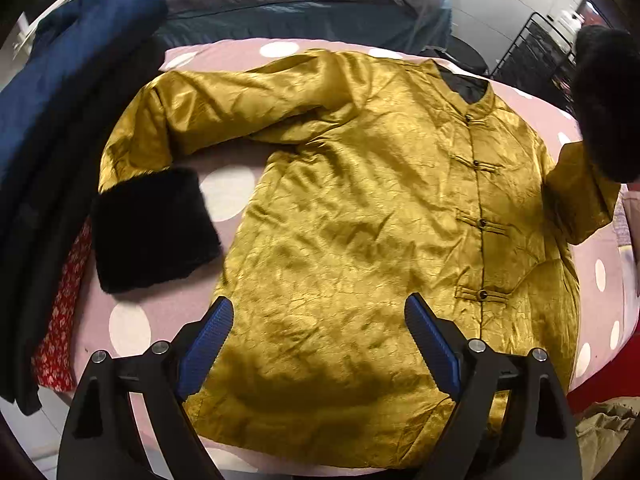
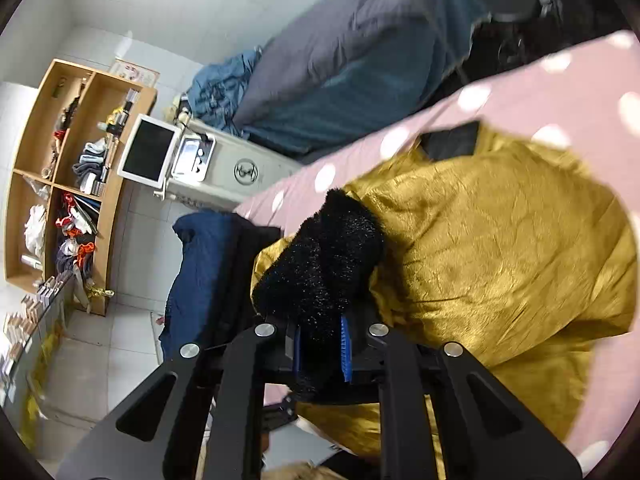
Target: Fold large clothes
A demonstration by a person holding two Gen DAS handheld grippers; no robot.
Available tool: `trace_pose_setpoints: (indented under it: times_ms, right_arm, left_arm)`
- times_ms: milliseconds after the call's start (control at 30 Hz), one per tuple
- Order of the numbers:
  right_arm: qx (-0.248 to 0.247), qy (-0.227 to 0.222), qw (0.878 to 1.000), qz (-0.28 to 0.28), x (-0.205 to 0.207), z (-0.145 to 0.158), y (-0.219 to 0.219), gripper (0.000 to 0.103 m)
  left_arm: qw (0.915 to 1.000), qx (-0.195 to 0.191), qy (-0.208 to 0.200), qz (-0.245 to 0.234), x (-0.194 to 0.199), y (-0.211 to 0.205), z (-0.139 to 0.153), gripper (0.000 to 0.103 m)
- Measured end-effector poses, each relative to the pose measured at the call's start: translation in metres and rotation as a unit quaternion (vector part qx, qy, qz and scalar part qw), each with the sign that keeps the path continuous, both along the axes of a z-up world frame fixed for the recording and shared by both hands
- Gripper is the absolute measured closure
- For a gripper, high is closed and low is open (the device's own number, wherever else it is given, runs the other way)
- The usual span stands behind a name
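A gold satin jacket (image 1: pixel 360 208) with frog buttons lies face up on a pink dotted cloth (image 1: pixel 132 320). Its left sleeve bends down and ends in a black fur cuff (image 1: pixel 152 228). My left gripper (image 1: pixel 318 316) is open and empty, hovering over the jacket's lower hem. My right gripper (image 2: pixel 322 346) is shut on the other black fur cuff (image 2: pixel 324 268) and holds that sleeve lifted above the jacket (image 2: pixel 500 248). That raised cuff shows at the right edge of the left wrist view (image 1: pixel 608 104).
A navy and black pile of clothes (image 1: pixel 60 120) lies left of the jacket, with a red patterned cloth (image 1: pixel 64 312) under it. A grey-blue bed (image 1: pixel 300 4) is behind. A wooden shelf (image 2: pixel 68 168) and a white machine (image 2: pixel 224 168) stand on the tiled floor.
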State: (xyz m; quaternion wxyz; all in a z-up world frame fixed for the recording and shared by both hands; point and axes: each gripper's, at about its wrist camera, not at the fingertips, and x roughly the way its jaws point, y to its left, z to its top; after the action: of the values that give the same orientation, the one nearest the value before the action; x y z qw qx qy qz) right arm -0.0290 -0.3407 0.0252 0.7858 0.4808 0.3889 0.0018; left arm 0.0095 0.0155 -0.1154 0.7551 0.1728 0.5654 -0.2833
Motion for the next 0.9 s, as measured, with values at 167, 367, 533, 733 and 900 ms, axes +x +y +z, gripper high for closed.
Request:
trace_pose_setpoints:
  times_ms: [167,367,533,733,900]
  right_arm:
    - [0.082,-0.001,0.997,0.002,0.065,-0.062,0.034,0.085]
    - [0.08,0.061,0.995,-0.014,0.103,-0.125,0.055,0.035]
    - [-0.011,0.097,0.995,-0.016,0.084,-0.14,0.048,0.035]
    - [-0.147,0.176,0.968,-0.098,0.011,-0.15,-0.006,0.035]
    - [-0.118,0.24,0.939,-0.215,-0.075,-0.185,-0.065,0.035]
  left_arm:
    - [0.9995,0.007,0.013,0.028,0.007,0.018,-0.009,0.018]
    - [0.9993,0.012,0.006,0.036,0.013,0.022,-0.007,0.017]
    - [0.9994,0.016,0.003,0.032,0.02,0.015,-0.009,0.016]
    - [0.9997,0.026,-0.001,0.004,0.033,-0.011,-0.016,0.016]
    - [0.9996,0.027,0.004,-0.005,0.055,-0.046,-0.026,0.016]
